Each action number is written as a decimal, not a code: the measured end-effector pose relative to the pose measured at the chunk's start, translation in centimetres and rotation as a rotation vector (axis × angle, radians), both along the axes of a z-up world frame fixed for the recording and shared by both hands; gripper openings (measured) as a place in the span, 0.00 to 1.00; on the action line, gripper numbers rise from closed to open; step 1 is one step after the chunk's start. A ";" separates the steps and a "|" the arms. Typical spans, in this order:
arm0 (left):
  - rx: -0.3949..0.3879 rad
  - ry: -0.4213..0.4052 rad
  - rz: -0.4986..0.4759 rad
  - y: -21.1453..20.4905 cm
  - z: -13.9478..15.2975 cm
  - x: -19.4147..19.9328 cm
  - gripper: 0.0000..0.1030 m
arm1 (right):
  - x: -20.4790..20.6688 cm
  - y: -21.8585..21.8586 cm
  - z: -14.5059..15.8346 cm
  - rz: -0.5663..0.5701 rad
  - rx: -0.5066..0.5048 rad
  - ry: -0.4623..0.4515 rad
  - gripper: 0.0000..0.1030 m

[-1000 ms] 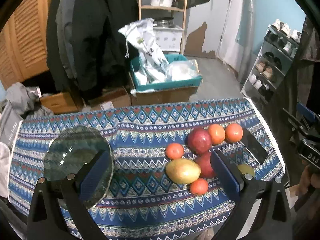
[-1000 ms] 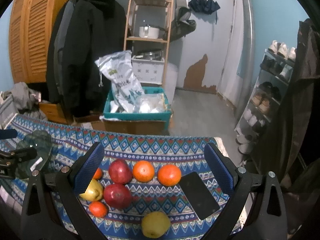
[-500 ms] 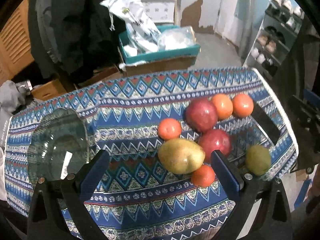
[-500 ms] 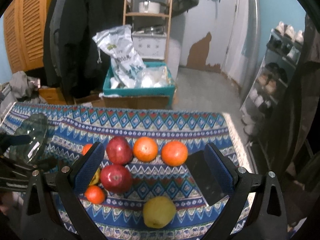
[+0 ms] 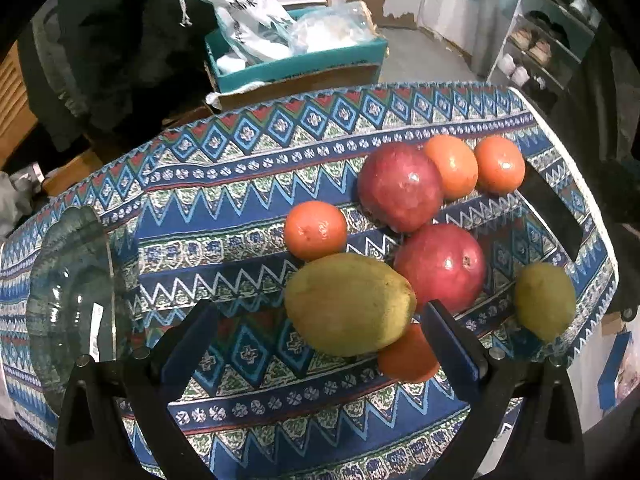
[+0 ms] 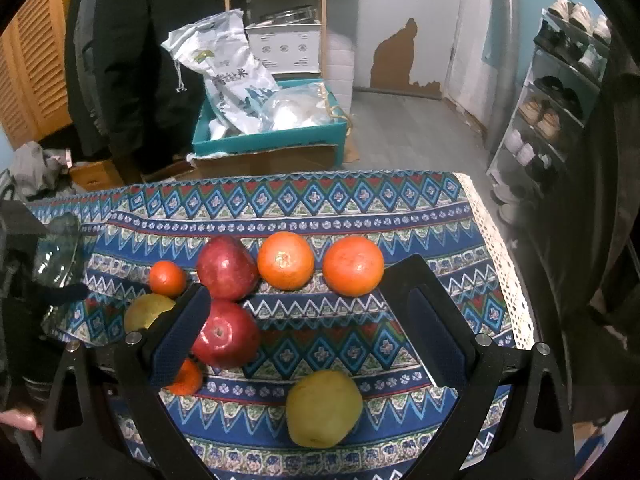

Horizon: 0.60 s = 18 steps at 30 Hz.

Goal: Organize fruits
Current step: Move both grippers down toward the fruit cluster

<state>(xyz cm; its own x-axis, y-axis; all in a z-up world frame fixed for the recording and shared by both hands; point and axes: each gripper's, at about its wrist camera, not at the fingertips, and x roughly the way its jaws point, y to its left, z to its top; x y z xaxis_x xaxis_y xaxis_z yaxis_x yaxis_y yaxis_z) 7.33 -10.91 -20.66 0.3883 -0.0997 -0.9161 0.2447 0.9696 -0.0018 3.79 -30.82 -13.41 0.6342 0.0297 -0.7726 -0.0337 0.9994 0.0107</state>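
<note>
Fruit lies on a patterned cloth [image 5: 240,184]. In the left wrist view a yellow-green mango [image 5: 349,304] lies between the tips of my open left gripper [image 5: 320,344], apart from both pads. Around it are two red apples [image 5: 400,192] [image 5: 440,268], several oranges [image 5: 315,230] and a green pear [image 5: 545,300]. A glass bowl [image 5: 72,300] stands at the left. In the right wrist view my open right gripper [image 6: 308,336] hovers above the pear [image 6: 324,408], beside a red apple [image 6: 226,334]; two oranges [image 6: 285,260] [image 6: 353,265] lie beyond.
A black phone [image 5: 554,216] lies at the cloth's right end, partly behind my right finger [image 6: 434,336]. Beyond the table stand a teal box with bags [image 6: 268,120], hanging coats, a shelf and a shoe rack [image 6: 560,92].
Both grippers have come down and closer to the fruit. The left one now has the mango between its open fingers; the right one is lower over the pear and apple.
</note>
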 end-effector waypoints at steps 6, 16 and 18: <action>-0.005 0.049 -0.012 -0.3 -1.7 0.8 0.99 | 0.2 0.1 -0.5 0.011 0.002 0.014 0.95; -0.013 0.087 -0.040 -1.2 -3.8 1.7 0.98 | 1.3 0.6 -2.9 0.034 -0.004 0.081 0.95; -0.027 0.096 -0.038 -1.2 -4.1 1.9 0.98 | 1.4 0.7 -3.4 0.035 -0.005 0.094 0.95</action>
